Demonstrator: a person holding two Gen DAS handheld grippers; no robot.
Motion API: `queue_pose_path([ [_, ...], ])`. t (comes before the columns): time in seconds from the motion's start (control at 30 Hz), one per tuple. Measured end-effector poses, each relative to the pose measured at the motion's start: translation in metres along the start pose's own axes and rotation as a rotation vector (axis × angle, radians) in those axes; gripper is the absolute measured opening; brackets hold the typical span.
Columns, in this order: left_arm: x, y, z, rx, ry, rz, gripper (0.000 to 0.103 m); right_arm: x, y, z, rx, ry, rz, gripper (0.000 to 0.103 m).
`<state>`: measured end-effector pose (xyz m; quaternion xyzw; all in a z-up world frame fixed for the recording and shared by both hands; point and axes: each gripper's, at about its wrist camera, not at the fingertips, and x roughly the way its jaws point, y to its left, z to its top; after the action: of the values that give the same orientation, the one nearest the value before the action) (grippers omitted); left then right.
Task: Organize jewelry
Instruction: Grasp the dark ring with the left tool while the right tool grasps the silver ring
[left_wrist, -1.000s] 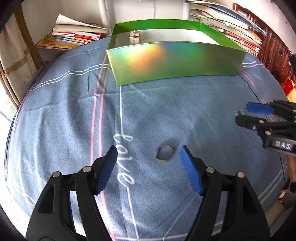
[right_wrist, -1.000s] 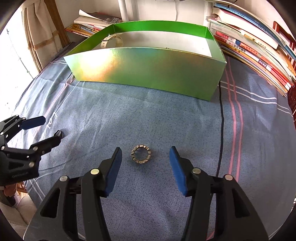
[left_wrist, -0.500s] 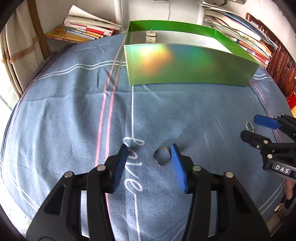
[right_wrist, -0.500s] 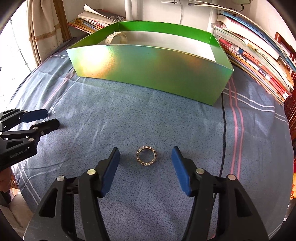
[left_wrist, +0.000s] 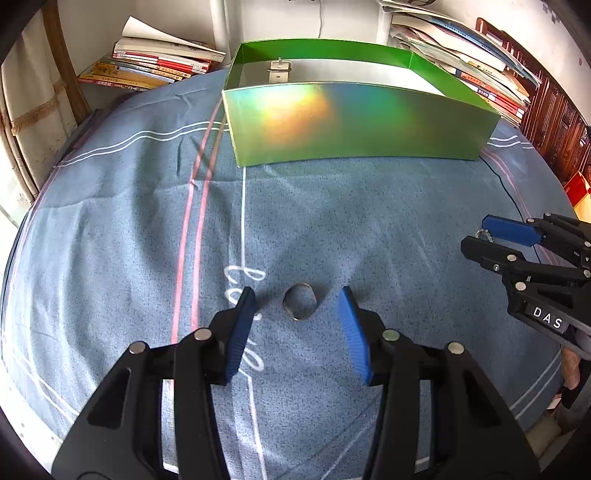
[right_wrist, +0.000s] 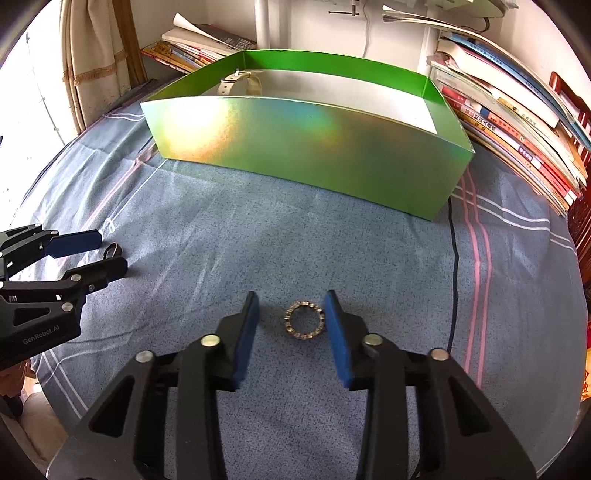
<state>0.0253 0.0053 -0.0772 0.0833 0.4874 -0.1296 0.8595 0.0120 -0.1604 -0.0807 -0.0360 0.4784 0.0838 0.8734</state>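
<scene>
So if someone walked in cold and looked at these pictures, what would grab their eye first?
Probably the shiny green box at the far side of the blue cloth, its front wall flashing rainbow glare, with a pale watch strap lying inside. Next, two rings on the cloth: a plain ring between the open jaws of the left gripper, and a studded ring between the jaws of the right gripper.

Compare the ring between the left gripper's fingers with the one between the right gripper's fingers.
The plain ring is a smooth, thin silver band; the studded ring has a segmented, stone-set rim. The plain ring looks tipped on the cloth, while the studded ring lies flat. Both rest on the blue bedsheet, each framed by an open gripper, ungrasped.
</scene>
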Motion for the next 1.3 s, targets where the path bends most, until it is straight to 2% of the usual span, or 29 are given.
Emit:
queue_pose_path([
  [0.37, 0.000, -0.001, -0.002, -0.006, -0.002, 0.003, 0.047, -0.007, -0.010, -0.008, 0.018, 0.040, -0.020, 0.035],
  [0.47, -0.002, -0.001, -0.002, -0.007, 0.007, 0.003, 0.044, -0.010, -0.009, -0.011, 0.001, 0.043, -0.013, 0.035],
  [0.63, -0.008, 0.000, -0.004, -0.003, 0.011, -0.005, 0.041, -0.009, -0.009, -0.012, -0.001, 0.044, 0.005, 0.024],
  [0.8, -0.003, 0.002, -0.002, -0.016, 0.007, -0.008, 0.024, -0.006, -0.010, -0.008, 0.019, 0.029, 0.013, 0.022],
  [0.87, 0.000, 0.005, 0.002, -0.035, -0.011, -0.006, 0.023, -0.004, -0.013, -0.004, 0.039, 0.021, 0.012, 0.022],
  [1.03, 0.009, 0.001, 0.016, -0.049, -0.029, 0.018, 0.023, -0.001, -0.018, 0.000, 0.067, 0.016, 0.004, 0.022],
  [1.13, 0.007, 0.005, 0.015, -0.061, -0.014, -0.022, 0.023, -0.002, -0.019, -0.001, 0.078, 0.018, 0.006, 0.023],
  [1.2, 0.005, 0.010, 0.014, -0.074, -0.009, -0.036, 0.035, -0.002, -0.019, 0.000, 0.079, 0.015, -0.008, 0.027],
  [1.3, 0.005, 0.013, 0.011, -0.086, -0.012, -0.025, 0.037, -0.001, -0.017, 0.000, 0.076, 0.009, -0.022, 0.030],
])
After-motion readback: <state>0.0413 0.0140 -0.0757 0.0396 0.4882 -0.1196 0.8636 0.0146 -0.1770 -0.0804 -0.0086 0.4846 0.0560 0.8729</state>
